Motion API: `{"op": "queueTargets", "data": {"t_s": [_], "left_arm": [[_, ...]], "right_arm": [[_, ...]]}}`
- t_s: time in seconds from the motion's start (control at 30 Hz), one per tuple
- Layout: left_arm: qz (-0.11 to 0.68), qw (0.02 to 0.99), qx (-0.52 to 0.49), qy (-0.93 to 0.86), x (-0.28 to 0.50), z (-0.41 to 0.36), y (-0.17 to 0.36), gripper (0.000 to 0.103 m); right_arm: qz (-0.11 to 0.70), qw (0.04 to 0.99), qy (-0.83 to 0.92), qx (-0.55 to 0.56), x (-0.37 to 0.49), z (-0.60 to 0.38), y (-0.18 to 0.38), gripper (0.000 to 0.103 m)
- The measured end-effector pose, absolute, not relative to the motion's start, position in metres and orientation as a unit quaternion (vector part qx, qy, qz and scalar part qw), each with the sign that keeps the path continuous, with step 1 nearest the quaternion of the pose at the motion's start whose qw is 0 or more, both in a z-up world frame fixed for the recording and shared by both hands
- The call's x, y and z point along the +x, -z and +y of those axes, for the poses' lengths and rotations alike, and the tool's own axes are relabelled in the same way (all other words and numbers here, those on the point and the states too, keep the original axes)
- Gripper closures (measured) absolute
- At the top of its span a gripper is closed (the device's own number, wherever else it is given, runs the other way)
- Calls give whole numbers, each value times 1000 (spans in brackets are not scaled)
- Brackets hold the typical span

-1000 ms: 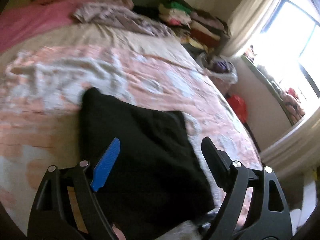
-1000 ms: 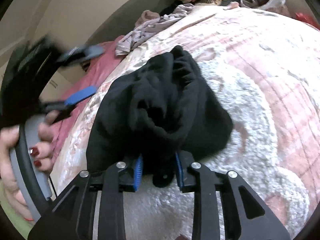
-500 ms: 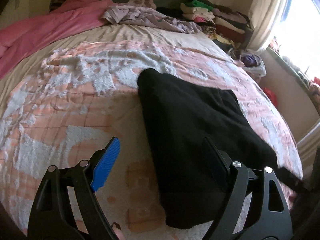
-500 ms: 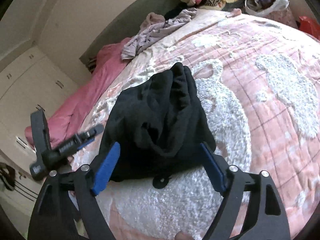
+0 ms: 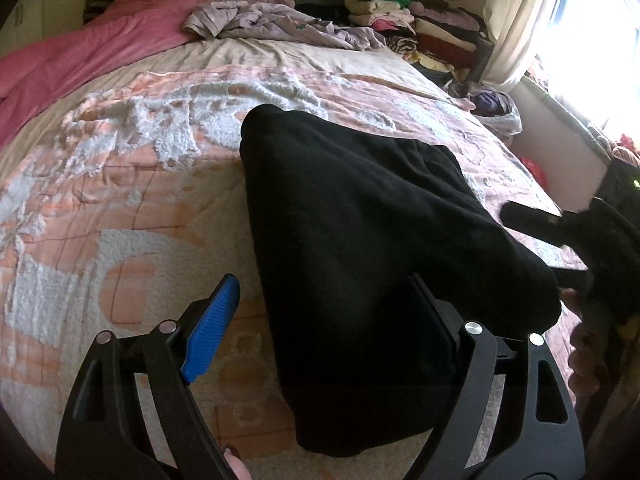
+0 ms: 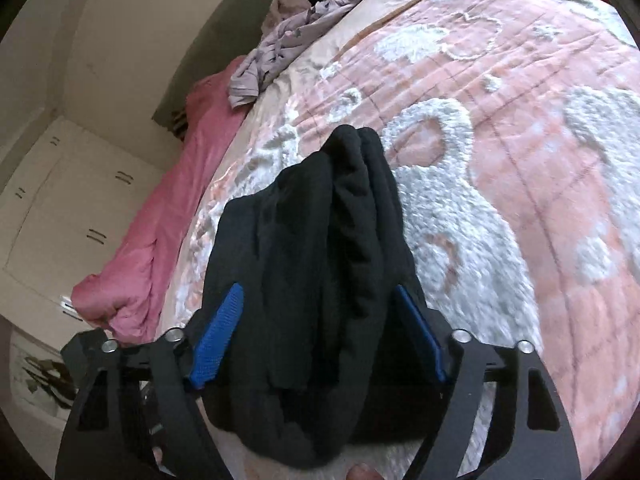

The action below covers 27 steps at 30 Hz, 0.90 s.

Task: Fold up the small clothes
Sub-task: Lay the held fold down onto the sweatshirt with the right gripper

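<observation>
Two tools frame one black garment [image 5: 360,216] that lies folded on the bed's pink and white blanket [image 5: 120,208]. From the left wrist view the garment is a smooth dark slab running from the middle of the blanket toward the near edge, its far end rounded and its near end broad.

The left tool [image 5: 320,312] stands wide. Its blue pad [image 5: 212,328] hangs over bare blanket just beside the garment's left edge, and the opposite finger [image 5: 436,320] sits over the black cloth; whether either touches the fabric cannot be told, but nothing is pinched.

The right tool [image 6: 320,332] is closing, with the garment's bunched, ridged end between its two blue pads [image 6: 218,340]. The cloth fills most of the gap (the pads sit against or just beside its sides, and I cannot tell if they press yet). In the left wrist view this tool shows as a dark blurred shape [image 5: 560,228] at the garment's right side.

Beyond the garment, a crumpled lilac garment [image 5: 272,20] lies near the head of the bed beside a pink duvet [image 5: 92,48]. A stack of folded clothes [image 5: 408,20] sits in the far corner near a pale curtain [image 5: 516,20]. White cupboard doors [image 6: 68,208] show in the right wrist view past the duvet.
</observation>
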<state>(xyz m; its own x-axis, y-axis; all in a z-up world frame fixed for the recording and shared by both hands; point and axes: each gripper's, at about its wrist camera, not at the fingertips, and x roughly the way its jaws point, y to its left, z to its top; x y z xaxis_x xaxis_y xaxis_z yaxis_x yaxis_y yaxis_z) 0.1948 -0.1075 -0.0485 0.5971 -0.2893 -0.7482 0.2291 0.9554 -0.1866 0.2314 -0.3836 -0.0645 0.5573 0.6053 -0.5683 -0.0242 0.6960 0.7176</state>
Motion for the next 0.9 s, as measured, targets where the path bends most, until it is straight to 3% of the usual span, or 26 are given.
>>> {"op": "queueTargets", "data": {"t_s": [0.33,0.9], "left_arm": [[420,896,-30,144,192,-111,47,28],[413,898,-32,145,189,-114,47,28]], "right_arm": [[394,878,-163,216,236,-361,36,51],[423,878,-159,156,232,-343,50,48]]}}
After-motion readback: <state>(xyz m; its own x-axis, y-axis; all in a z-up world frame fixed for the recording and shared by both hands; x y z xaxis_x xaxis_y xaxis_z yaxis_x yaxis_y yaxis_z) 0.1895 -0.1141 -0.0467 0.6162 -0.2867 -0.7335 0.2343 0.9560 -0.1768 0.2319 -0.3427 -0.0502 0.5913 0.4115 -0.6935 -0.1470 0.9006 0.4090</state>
